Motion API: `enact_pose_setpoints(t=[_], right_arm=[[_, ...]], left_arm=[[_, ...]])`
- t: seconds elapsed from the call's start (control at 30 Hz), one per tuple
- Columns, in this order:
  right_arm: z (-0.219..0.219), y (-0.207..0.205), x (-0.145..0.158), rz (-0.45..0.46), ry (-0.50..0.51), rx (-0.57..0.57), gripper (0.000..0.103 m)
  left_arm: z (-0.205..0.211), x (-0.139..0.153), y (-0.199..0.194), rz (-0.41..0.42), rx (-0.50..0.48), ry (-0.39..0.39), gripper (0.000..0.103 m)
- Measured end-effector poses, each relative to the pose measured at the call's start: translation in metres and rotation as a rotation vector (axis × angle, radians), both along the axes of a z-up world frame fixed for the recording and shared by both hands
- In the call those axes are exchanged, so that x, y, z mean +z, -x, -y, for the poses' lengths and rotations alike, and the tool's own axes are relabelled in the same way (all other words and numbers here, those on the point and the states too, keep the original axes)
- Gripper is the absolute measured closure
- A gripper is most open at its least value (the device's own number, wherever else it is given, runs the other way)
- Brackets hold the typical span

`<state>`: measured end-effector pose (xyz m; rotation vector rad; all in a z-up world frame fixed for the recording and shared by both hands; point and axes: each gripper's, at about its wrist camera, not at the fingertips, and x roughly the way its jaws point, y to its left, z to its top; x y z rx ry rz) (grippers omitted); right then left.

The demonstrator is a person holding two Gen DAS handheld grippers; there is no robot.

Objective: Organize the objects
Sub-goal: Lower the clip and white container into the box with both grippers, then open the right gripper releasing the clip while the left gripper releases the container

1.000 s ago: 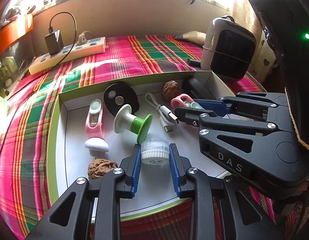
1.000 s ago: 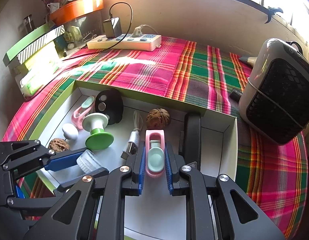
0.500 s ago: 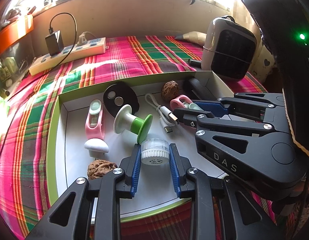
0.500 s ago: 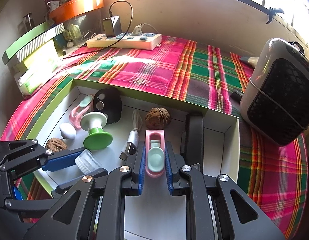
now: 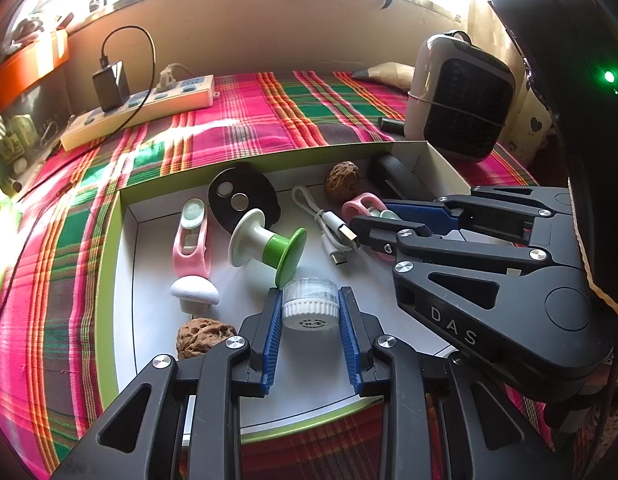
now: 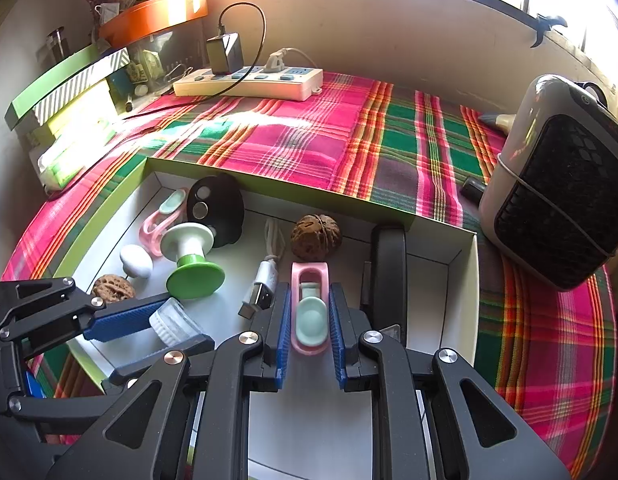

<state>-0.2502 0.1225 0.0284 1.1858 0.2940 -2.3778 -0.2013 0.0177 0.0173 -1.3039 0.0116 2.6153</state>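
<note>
The left tongs (image 5: pixel 310 322) are gripping a small round jar (image 5: pixel 310 304), clear ribbed plastic on top with a white knurled cap, their blue ridged pads pressing on both its sides just above the box floor. The right tongs (image 6: pixel 307 322) are clamping a smooth pink clip (image 6: pixel 309 308) with a mint-green oval insert, which is sitting lengthwise between the pads. Both are reaching into a shallow white cardboard box (image 5: pixel 123 264) with a lime-green rim, lying on a pink and green plaid cloth (image 5: pixel 245 120).

Just left of the left tongs a wrinkled brown walnut (image 5: pixel 203 336) is lying, and beyond it a matte white knob (image 5: pixel 195 290). Just ahead of the jar a white and green spool (image 5: pixel 269 242) is lying on its side, with a second pink clip (image 5: pixel 191 236) to its left. Between the two tongs a white USB cable (image 5: pixel 329 228) is resting. Farther on, a glossy black oval disc (image 5: pixel 243 198) is leaning at the far wall, and another walnut (image 6: pixel 315 236) is sitting ahead of the right tongs, beside a long black bar (image 6: pixel 387 264). Beyond the box, a cream power strip (image 6: pixel 249 80) and a rounded grey heater (image 6: pixel 557 184) are standing on the cloth.
</note>
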Motion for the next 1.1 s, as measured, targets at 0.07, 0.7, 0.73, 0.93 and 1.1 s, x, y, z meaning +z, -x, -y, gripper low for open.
enact_pose_setpoints(t=[0.07, 0.7, 0.73, 0.93, 1.1], right_arm=[[0.0, 0.0, 0.0, 0.005, 0.005, 0.003, 0.082], [-0.01, -0.015, 0.01, -0.017, 0.038, -0.036, 0.072], [-0.011, -0.017, 0.011, -0.018, 0.042, -0.039, 0.072], [-0.018, -0.027, 0.017, -0.029, 0.056, -0.058, 0.072], [-0.022, -0.038, 0.021, -0.044, 0.061, -0.076, 0.072]], left_arm=[[-0.001, 0.0, 0.0, 0.0, 0.001, 0.001, 0.077], [0.003, 0.009, -0.013, -0.03, 0.036, 0.038, 0.068], [0.003, 0.01, -0.015, -0.031, 0.038, 0.041, 0.068], [0.001, 0.016, -0.026, -0.046, 0.043, 0.039, 0.068], [0.002, 0.019, -0.035, -0.053, 0.057, 0.043, 0.068]])
